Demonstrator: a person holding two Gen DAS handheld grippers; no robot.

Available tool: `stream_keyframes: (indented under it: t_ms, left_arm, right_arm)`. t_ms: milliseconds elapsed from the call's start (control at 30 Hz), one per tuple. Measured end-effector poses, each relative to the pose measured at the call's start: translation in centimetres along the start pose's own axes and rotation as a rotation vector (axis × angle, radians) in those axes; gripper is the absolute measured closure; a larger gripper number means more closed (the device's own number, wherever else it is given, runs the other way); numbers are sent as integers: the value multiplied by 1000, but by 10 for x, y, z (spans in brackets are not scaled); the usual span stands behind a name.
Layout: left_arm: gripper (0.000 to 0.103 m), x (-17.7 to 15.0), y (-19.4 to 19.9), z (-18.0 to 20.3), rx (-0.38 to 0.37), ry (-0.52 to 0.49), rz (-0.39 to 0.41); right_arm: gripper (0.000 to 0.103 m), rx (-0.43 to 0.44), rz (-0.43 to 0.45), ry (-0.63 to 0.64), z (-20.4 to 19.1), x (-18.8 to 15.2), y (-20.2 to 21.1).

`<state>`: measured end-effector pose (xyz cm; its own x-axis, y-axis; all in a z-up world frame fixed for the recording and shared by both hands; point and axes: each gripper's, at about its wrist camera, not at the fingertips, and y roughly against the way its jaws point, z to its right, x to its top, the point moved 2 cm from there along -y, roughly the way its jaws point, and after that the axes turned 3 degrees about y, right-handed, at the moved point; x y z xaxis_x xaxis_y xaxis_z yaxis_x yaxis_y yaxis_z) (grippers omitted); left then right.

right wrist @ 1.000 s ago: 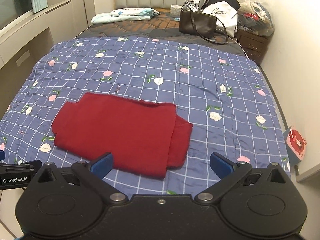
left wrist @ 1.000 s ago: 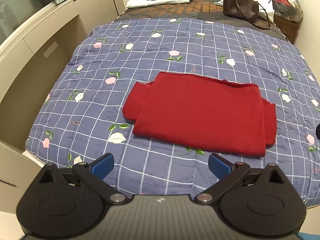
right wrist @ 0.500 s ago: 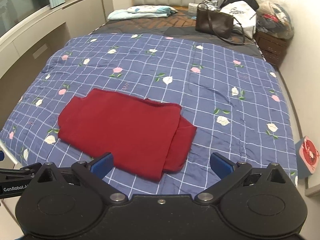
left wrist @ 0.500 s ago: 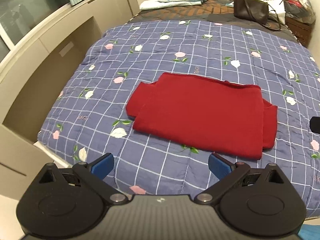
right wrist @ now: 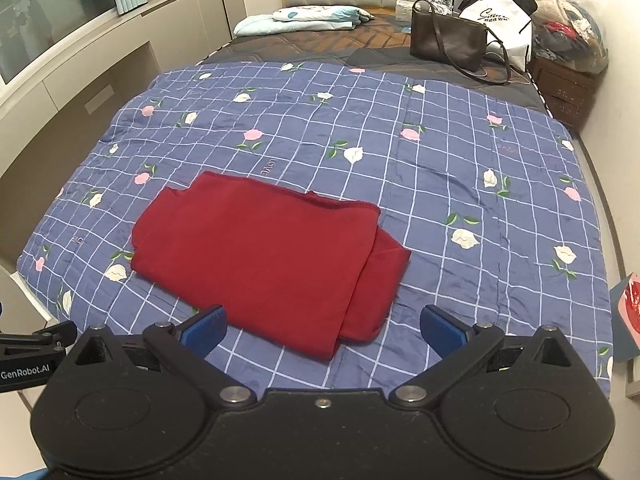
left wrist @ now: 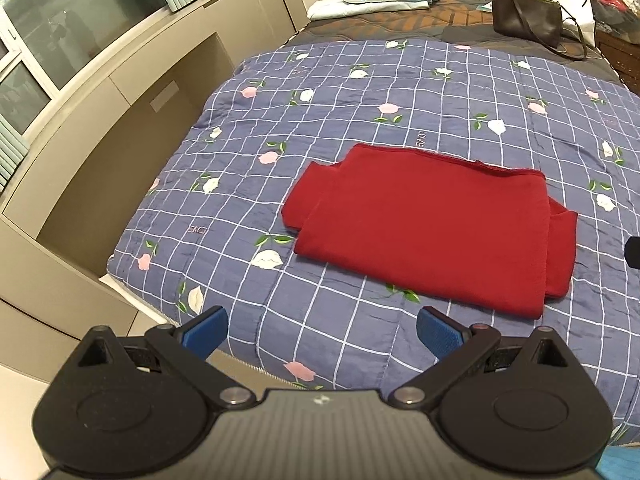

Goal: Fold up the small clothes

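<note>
A red garment (left wrist: 432, 224) (right wrist: 264, 256) lies folded flat on the blue checked floral quilt (left wrist: 360, 112) (right wrist: 440, 168), with a folded layer sticking out on its right side. My left gripper (left wrist: 322, 330) hangs open above the near edge of the bed, short of the garment's front left, with nothing between its blue pads. My right gripper (right wrist: 322, 330) is open too, just over the garment's near edge and not touching it. A part of the left gripper (right wrist: 28, 356) shows at the left edge of the right wrist view.
A brown handbag (right wrist: 448, 42), a white bag (right wrist: 500, 24) and folded pale bedding (right wrist: 304, 18) sit at the head of the bed. Beige cabinets (left wrist: 100, 152) run along the left. A wooden nightstand (right wrist: 568, 88) with piled items stands at the back right.
Both grippers have pulled back and up from the bed, so more of the quilt's near edge and the left cabinets show. The garment has not moved. Both stay open.
</note>
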<state>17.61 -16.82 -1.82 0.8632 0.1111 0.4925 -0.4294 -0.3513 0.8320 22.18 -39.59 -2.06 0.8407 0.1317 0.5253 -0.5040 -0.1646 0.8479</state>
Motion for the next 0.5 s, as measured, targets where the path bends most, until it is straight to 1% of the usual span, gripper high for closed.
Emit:
stream_keyframes:
  t_ms: [233,500]
  left_arm:
    - [0,6,-8,-1,-20,-9,2]
    - [0,24,-33,-6,-71,-48,6]
  right_arm:
    - [1,-26,-12,-24,0,0,-5]
    - [1,-81,-28,-63,-10,11,-19]
